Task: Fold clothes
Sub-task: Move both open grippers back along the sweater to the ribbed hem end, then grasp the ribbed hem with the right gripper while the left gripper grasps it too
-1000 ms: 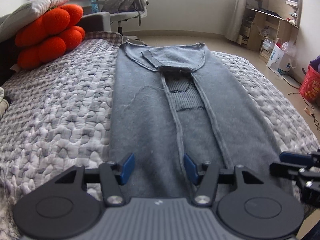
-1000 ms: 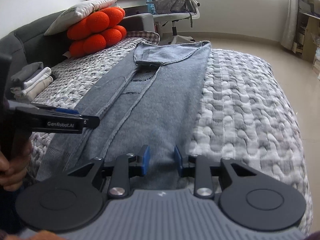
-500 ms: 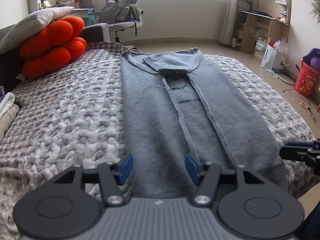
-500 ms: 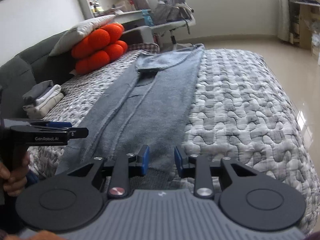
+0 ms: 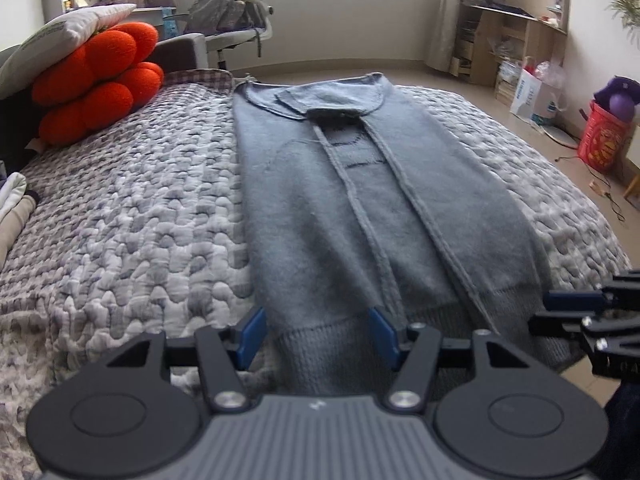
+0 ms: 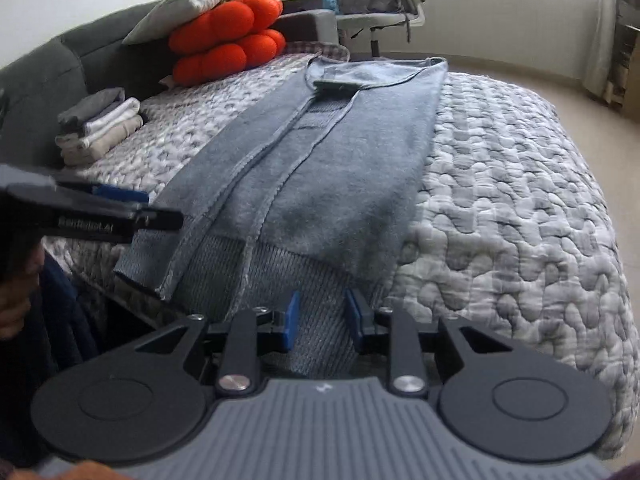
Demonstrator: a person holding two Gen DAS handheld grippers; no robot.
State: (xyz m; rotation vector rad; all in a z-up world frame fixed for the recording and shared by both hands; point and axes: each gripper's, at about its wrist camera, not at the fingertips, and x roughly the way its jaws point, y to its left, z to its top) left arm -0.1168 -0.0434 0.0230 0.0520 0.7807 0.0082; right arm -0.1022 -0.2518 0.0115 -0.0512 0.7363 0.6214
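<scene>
A grey knitted sweater (image 5: 360, 208) lies lengthwise on the quilted bed (image 5: 140, 220), both sides folded in, collar far and ribbed hem near. My left gripper (image 5: 316, 334) stands open just above the hem's left part, its blue pads (image 5: 251, 334) clear of the cloth. My right gripper (image 6: 320, 316) hovers over the right part of the ribbed hem (image 6: 280, 276); its jaws are closing, with the hem seen in the gap and the pads not pressing on it. Each gripper shows in the other's view: the right gripper (image 5: 576, 312), the left gripper (image 6: 120, 208).
An orange cushion (image 5: 96, 80) and a white pillow (image 5: 68, 36) sit at the bed's far left. Folded clothes (image 6: 100, 124) are stacked by the dark headboard. An office chair (image 5: 232, 20), shelves and a red basket (image 5: 604, 140) stand on the floor beyond. A hand (image 6: 16, 292) holds the left gripper.
Both grippers have drawn back along the sweater toward its near end; the ribbed hem now shows at the fingertips. The right jaws stand slightly narrower.
</scene>
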